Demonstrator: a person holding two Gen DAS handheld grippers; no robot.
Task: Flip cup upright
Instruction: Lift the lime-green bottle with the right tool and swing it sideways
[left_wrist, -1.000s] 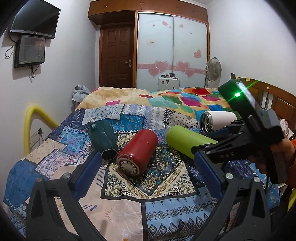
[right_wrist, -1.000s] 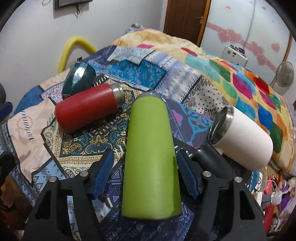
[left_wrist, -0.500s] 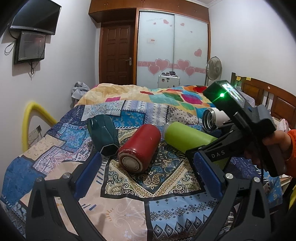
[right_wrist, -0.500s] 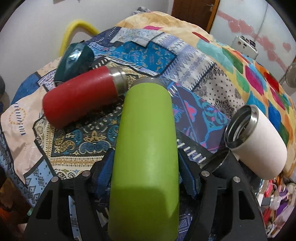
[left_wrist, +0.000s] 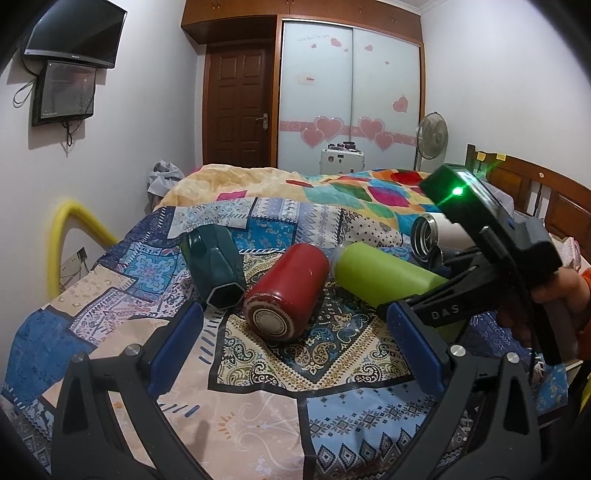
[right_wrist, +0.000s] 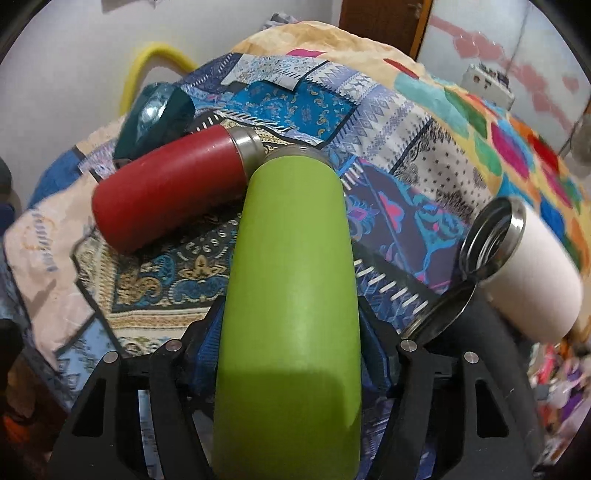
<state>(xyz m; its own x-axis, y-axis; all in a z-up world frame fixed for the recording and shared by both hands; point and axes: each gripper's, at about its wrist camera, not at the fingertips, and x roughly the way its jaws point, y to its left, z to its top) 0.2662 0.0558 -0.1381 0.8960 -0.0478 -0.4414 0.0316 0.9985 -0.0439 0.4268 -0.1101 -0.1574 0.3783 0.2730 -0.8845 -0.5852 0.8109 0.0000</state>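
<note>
A lime green cup (right_wrist: 291, 280) lies on its side on the patterned bedspread, its mouth pointing away and close to the red cup's steel rim. My right gripper (right_wrist: 291, 343) is shut on its lower body, blue pads pressed on both sides. In the left wrist view the green cup (left_wrist: 388, 277) lies at the right with the right gripper (left_wrist: 443, 314) around it. My left gripper (left_wrist: 295, 354) is open and empty, hovering in front of the red cup (left_wrist: 286, 295).
A red cup (right_wrist: 166, 199), a dark green faceted cup (right_wrist: 155, 114) and a white cup (right_wrist: 532, 273) with a steel rim all lie on their sides on the bedspread (left_wrist: 258, 387). A dark cup (right_wrist: 476, 332) lies under the white one. A yellow rail (left_wrist: 70, 236) stands at the bed's left.
My right gripper has slid forward along the green cup and closed its pads onto it. The left gripper has barely moved.
</note>
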